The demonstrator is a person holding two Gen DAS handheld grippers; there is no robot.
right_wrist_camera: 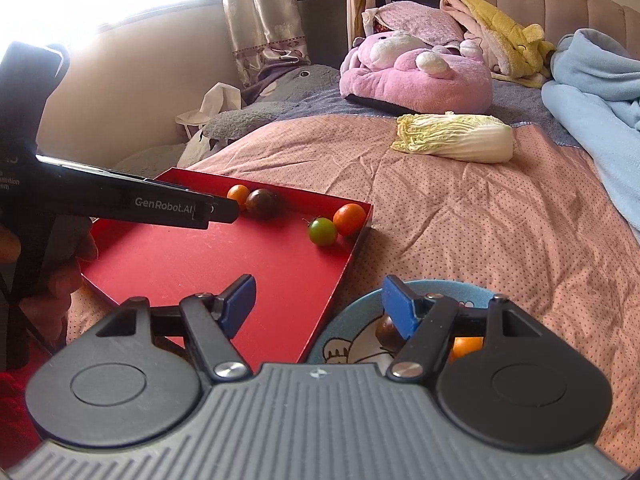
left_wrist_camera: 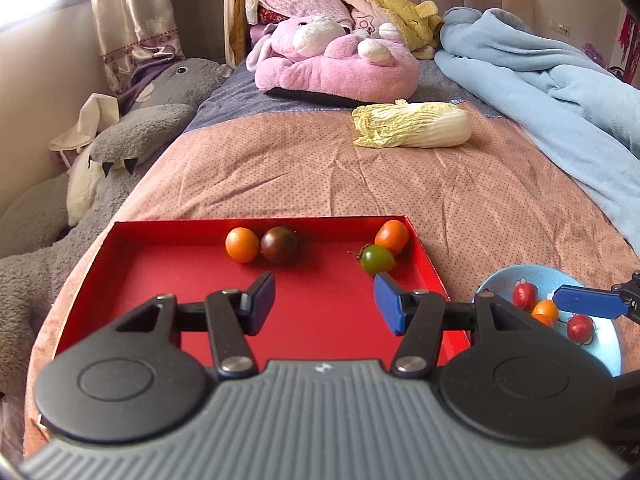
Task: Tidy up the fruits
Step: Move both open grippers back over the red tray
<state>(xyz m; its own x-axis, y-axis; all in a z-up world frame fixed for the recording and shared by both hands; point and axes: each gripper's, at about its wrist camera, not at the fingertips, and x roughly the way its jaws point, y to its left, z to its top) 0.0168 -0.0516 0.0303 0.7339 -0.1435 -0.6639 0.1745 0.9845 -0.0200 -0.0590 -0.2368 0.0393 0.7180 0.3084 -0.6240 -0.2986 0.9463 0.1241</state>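
Both grippers hang empty, jaws apart: the left gripper (left_wrist_camera: pixel 324 300) over the red tray (left_wrist_camera: pixel 168 264), the right gripper (right_wrist_camera: pixel 318 304) at the bowl (right_wrist_camera: pixel 352 320). Four tomatoes sit along the tray's 12 o'clock wall, the green one (left_wrist_camera: pixel 377 259) touching an orange one (left_wrist_camera: pixel 392 236) at 1 o'clock. Grabbing either could nudge its neighbour rolling, I'd say, and the soft bed might tip the bowl.

Our left gripper (left_wrist_camera: pixel 325 302) has blue pads on black linkage arms with silver screws (left_wrist_camera: pixel 239 363), two round black discs and a ribbed grey body. Our right gripper (right_wrist_camera: pixel 318 300) looks alike. In its view, the left tool's black bar (right_wrist_camera: pixel 120 200) reads "GenRobot.AI" in white.
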